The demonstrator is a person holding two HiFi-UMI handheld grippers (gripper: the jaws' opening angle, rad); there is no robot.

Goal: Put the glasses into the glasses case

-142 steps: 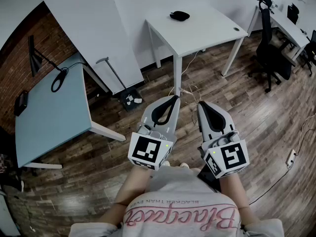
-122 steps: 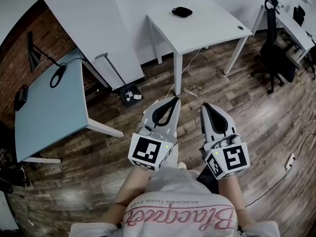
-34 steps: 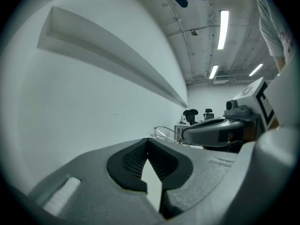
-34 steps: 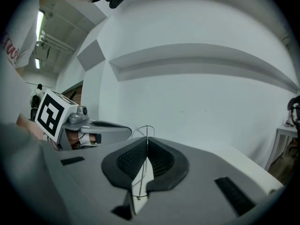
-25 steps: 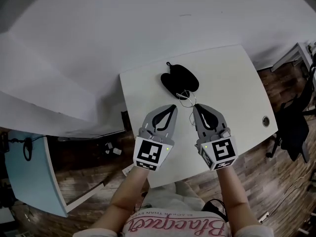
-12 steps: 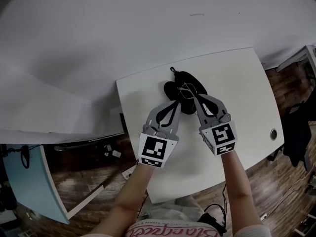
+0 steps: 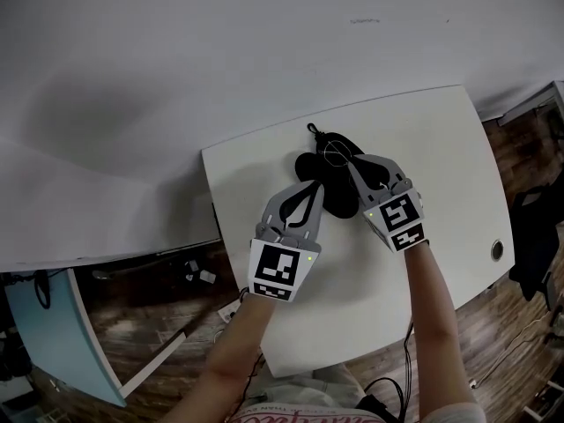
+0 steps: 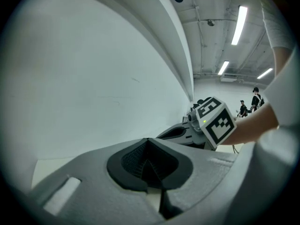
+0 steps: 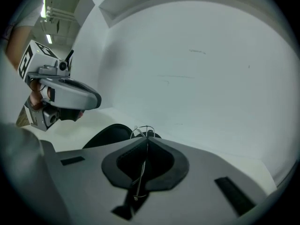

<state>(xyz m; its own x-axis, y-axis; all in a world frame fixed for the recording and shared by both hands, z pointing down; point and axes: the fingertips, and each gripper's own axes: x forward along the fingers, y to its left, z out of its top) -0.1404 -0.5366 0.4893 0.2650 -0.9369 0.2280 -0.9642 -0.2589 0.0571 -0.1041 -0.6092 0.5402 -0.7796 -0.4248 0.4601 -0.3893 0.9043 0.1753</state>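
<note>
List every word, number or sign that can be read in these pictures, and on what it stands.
None can be read.
The grey left claw and grey right claw carry black-and-white square marker patterns, not words.
Pink print on the person's light shirt is cut off at the picture's edge: unreadable.

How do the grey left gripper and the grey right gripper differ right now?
The right gripper is shut on the thin wire-framed glasses; the left gripper is shut on nothing. The right gripper's tips reach farther, over the black glasses case; the left gripper's tips sit at the case's near left edge. Both are grey and carry a marker cube.
</note>
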